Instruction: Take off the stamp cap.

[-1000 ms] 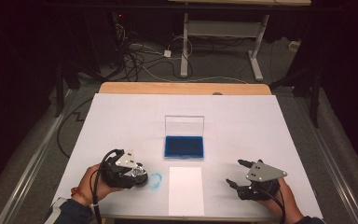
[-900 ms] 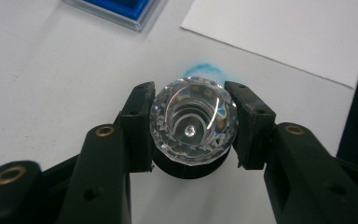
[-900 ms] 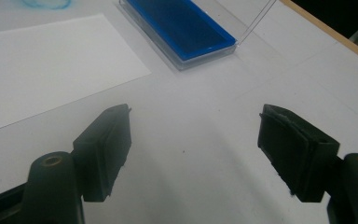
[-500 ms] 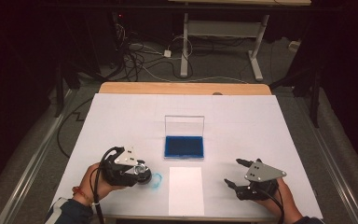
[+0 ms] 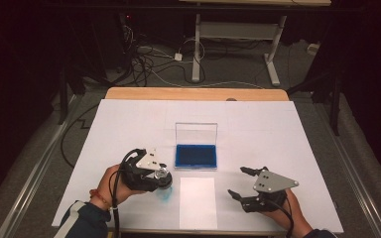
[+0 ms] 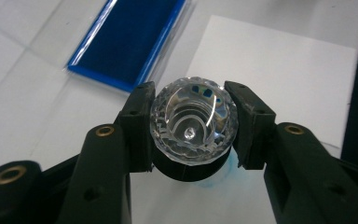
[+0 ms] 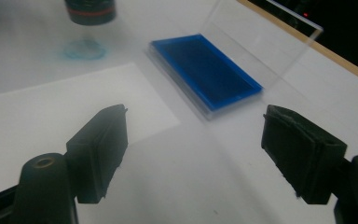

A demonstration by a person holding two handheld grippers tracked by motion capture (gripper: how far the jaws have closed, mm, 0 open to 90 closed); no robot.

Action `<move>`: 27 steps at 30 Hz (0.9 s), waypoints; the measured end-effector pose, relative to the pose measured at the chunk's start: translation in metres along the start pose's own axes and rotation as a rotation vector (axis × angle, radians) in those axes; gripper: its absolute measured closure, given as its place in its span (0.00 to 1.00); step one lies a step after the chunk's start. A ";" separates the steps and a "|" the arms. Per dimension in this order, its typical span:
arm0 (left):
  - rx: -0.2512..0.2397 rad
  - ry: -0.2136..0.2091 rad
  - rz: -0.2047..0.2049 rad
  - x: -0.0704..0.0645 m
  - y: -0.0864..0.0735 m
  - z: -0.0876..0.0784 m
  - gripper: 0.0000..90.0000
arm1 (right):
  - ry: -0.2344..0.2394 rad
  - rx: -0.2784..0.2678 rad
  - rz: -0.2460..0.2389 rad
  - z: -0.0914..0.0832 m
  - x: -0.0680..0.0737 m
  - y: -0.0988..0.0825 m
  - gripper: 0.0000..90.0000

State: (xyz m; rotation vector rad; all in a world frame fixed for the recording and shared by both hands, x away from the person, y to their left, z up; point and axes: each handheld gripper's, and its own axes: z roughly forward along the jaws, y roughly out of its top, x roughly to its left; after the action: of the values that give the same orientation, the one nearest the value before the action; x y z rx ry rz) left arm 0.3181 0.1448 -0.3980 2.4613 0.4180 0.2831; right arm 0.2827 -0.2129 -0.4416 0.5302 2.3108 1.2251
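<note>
The left gripper (image 5: 159,174), clamped on the clear faceted crystal-topped stamp with black base (image 6: 194,122), has lifted off the round blue ink mark (image 7: 84,48) (now exposed). The right gripper (image 5: 240,182) jaws have just been opening, nothing between them.

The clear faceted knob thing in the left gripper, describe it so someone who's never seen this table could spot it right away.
On the white table, find the open blue ink pad at the centre and a white sheet in front of it. Left of the sheet, the left gripper has its jaws shut on the stamp. Its cut-glass top and black base are unlike anything flat nearby.
</note>
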 end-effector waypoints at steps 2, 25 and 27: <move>0.001 -0.006 0.008 -0.002 0.005 0.002 0.60 | 0.033 0.004 -0.035 0.010 0.009 0.005 0.24; -0.101 -0.106 0.000 -0.013 0.052 0.023 0.60 | 0.167 -0.030 -0.023 0.087 0.044 0.038 0.23; -0.101 -0.111 0.006 -0.015 0.053 0.022 0.60 | 0.171 -0.040 -0.007 0.090 0.043 0.038 0.24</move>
State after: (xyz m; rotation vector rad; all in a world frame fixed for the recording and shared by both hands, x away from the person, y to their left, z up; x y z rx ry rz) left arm 0.3231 0.0869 -0.3847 2.3662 0.3407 0.1643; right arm 0.3030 -0.1104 -0.4631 0.4175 2.4203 1.3584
